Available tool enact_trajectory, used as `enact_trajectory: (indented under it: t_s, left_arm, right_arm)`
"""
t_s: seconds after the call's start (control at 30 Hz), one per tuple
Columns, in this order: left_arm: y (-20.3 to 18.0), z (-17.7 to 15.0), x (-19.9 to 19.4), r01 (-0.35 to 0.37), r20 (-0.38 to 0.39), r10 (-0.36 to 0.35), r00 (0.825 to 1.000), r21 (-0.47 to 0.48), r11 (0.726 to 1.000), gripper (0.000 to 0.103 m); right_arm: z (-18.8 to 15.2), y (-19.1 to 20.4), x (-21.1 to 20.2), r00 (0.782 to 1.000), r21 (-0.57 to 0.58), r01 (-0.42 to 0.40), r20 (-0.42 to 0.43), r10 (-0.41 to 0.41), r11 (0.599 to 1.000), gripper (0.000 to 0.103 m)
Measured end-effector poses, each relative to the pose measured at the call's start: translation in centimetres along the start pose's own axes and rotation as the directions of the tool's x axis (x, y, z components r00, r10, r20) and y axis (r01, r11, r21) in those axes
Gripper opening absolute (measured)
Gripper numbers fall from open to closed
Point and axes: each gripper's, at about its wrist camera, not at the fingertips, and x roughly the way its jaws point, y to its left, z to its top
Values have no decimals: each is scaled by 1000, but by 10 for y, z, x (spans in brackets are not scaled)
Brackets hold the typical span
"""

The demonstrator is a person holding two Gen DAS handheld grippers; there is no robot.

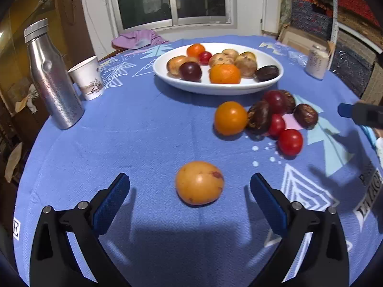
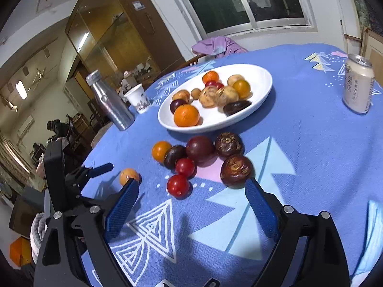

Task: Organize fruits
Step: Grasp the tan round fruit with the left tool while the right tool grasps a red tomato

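Fruits: loose ones lie on the worktop (image 1: 143,131) short of the white plate (image 1: 167,76).
Nearest the plate's left, a yellow-orange fruit (image 1: 199,183) sits centred ahead of the released left gripper (image 1: 190,191); rightward, the released right gripper (image 2: 191,199) faces a red tomato (image 2: 177,185).

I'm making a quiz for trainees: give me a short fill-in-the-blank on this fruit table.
1. The white plate holds fruit and rests on a ___ tablecloth.
2. The left gripper is open around a lone ___ fruit.
3. The paper cup stands beside a ___ bottle.

Missing words: blue; yellow-orange; metal
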Motion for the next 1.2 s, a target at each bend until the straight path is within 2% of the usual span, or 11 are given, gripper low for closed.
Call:
enact_trajectory:
  t_s: [0.07, 0.23, 0.43, 0.5, 0.57, 0.6, 0.73, 0.9, 0.97, 1.07, 1.2]
  left_arm:
    - [0, 0, 4, -24, -25, 24, 999, 4, 1000, 99]
    - [9, 0, 2, 22, -9, -22, 1000, -41, 999, 99]
    - [14, 0, -1, 41, 3, -41, 999, -76, 996, 99]
    - [11, -1, -1, 41, 6, -41, 999, -67, 997, 94]
    - [11, 0, 1, 51, -5, -52, 999, -68, 996, 68]
    - [13, 0, 4, 58, -17, -59, 998, -78, 995, 65]
    - [14, 0, 6, 69, -24, -72, 997, -94, 993, 64]
    - [8, 0, 5, 84, -23, -85, 996, -62, 995, 47]
    - [4, 0, 5, 89, -21, -90, 996, -49, 995, 41]
    - [2, 0, 4, 76, -18, -77, 997, -39, 996, 41]
    - [2, 0, 3, 69, -17, -70, 997, -42, 997, 41]
  right_arm:
    - [-4, 3, 6, 1000, -10, 4, -15, -4, 1000, 90]
    - [-13, 16, 17, 999, -81, 22, -42, -26, 996, 78]
    - [-19, 20, 26, 996, -104, 37, -75, -45, 994, 77]
    - [-19, 17, 27, 995, -95, 44, -81, -52, 994, 77]
    - [-18, 15, 28, 995, -81, 45, -86, -52, 996, 77]
    - [-18, 15, 28, 995, -78, 46, -84, -52, 996, 77]
    - [-18, 15, 27, 996, -81, 46, -76, -52, 996, 77]
    - [-18, 20, 27, 996, -111, 64, -54, -70, 992, 77]
    - [-19, 26, 27, 994, -136, 87, -47, -94, 987, 69]
    - [-19, 34, 33, 990, -176, 122, -44, -131, 977, 60]
    - [-15, 40, 44, 985, -190, 152, -51, -165, 970, 58]
